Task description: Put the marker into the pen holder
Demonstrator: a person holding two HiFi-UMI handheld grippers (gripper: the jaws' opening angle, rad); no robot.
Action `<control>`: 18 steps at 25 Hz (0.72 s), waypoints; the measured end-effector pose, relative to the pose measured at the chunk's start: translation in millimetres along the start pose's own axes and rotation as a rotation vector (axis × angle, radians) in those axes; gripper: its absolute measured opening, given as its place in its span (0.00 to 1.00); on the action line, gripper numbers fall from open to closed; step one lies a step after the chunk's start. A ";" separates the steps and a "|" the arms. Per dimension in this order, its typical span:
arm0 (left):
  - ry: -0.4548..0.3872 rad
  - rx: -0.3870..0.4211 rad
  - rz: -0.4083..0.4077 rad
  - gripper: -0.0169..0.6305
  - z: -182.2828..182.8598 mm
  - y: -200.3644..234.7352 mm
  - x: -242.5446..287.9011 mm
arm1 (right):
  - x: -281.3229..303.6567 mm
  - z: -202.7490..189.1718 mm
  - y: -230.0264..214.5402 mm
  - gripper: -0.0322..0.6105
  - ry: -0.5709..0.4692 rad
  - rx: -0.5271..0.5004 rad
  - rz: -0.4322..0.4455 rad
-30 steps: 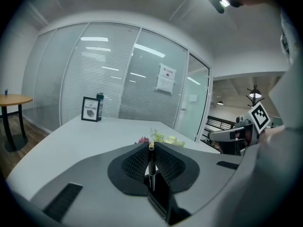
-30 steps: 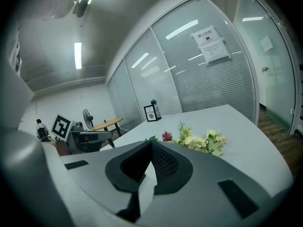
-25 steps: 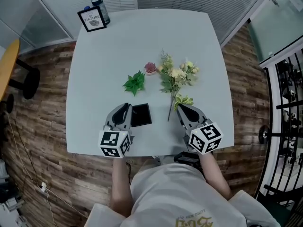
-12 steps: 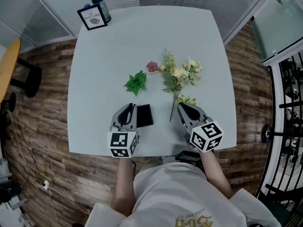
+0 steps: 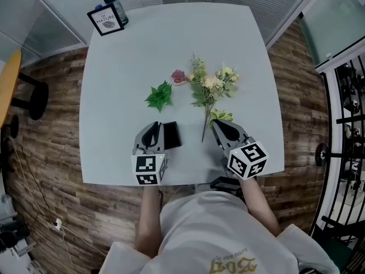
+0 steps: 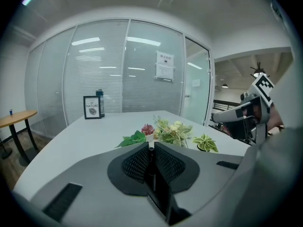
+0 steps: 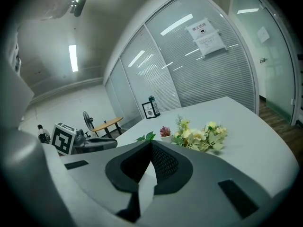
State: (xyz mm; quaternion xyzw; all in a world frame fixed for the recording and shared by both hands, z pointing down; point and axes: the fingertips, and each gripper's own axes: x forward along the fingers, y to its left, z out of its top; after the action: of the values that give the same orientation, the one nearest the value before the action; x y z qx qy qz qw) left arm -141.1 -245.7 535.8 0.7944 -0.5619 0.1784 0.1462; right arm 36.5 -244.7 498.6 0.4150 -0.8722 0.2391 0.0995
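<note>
No marker or pen holder shows in any view. My left gripper [image 5: 154, 125] hovers near the front of the pale table [image 5: 125, 67], its jaws together with only a thin dark slit between the pads [image 6: 142, 162]. A flat black slab [image 5: 171, 135] lies on the table just right of it and shows dark through the gap behind the pads. My right gripper [image 5: 215, 123] is shut with nothing in it, its tips [image 7: 151, 143] beside a small variegated plant [image 5: 221, 116].
An artificial flower bunch [image 5: 210, 87] lies mid-table, with a green leaf sprig [image 5: 159, 96] and a small pink potted plant [image 5: 178, 76] to its left. A framed sign [image 5: 105, 20] and a bottle [image 5: 113, 5] stand at the far left corner. Glass walls surround the room.
The left gripper has shifted a little right, closer to the black slab. The right gripper has hardly moved. Both stay shut.
</note>
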 end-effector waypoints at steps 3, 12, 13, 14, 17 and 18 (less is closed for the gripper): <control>0.004 -0.001 0.005 0.09 -1.8 -0.3 1.9 | -3.2 0.5 -2.8 0.08 -0.001 0.003 -0.008; 0.016 0.005 -0.006 0.09 -6.4 -0.2 1.4 | -2.2 -5.0 6.6 0.08 0.006 0.007 0.005; 0.016 0.001 -0.006 0.09 -7.1 0.6 1.1 | -1.4 -4.8 8.2 0.08 0.007 0.004 0.008; 0.017 -0.002 -0.006 0.09 -7.6 1.4 0.6 | -0.7 -4.4 9.7 0.08 0.008 0.001 0.011; 0.014 -0.004 -0.002 0.09 -7.1 2.9 -1.4 | -0.1 -2.8 12.2 0.08 0.008 -0.006 0.015; 0.011 -0.005 -0.001 0.09 -6.5 3.4 -2.2 | -0.2 -2.4 12.5 0.08 0.008 -0.007 0.015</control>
State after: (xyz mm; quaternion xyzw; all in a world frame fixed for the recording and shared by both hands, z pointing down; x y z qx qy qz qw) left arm -145.8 -242.2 540.7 0.7932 -0.5613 0.1815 0.1512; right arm 26.9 -236.6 496.3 0.4071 -0.8757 0.2384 0.1026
